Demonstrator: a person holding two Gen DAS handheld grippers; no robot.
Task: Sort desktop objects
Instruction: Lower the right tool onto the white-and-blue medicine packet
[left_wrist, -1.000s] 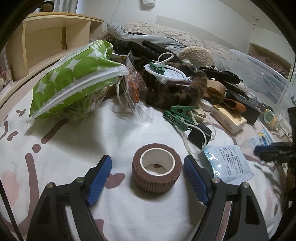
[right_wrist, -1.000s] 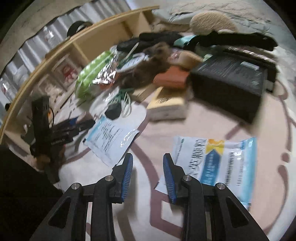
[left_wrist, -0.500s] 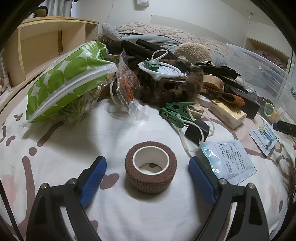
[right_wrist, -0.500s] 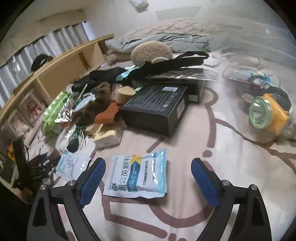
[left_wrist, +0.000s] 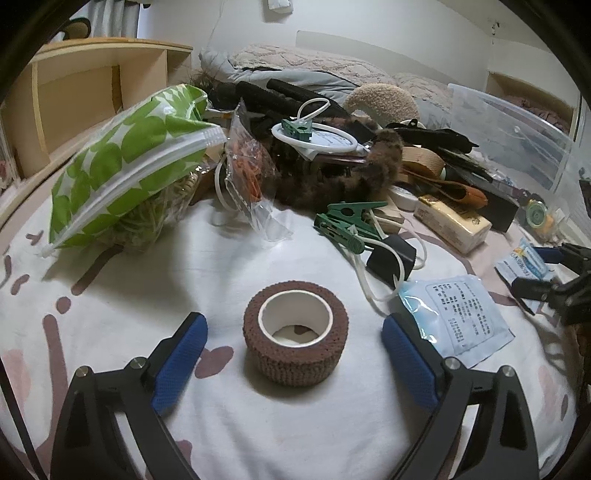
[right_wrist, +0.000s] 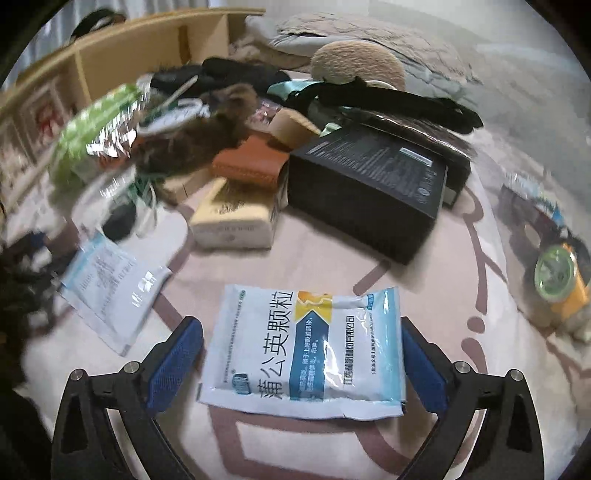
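The brown bandage roll stands on end on a white cloth with mauve-brown markings, between the blue pads of the left tongs, which are apart and opening; neither pad touches it. In the right wrist view a white and blue medicine sachet lies flat on the same cloth between the pads of the right tongs, also wide apart and opening, clear of its edges.

The cloth seems to cover a bed rather than a desk: quilted grey bedding is heaped at the far side against a pale wall. A light wooden shelf unit stands to the left, and a clear plastic bin to the right.

A clutter runs across the middle: a green-spotted zip bag, green clothes pegs, a brown furry item, a cream box, a black box and a flat pale-blue packet.

The right wrist view is smeared on its left side, so the shelf contents there cannot be read. A yellow lamp with a green lens sits near the right edge, blurred. In the left wrist view the right tongs show only as a dark shape cut by the frame's right edge. The fur item's nature is unclear.
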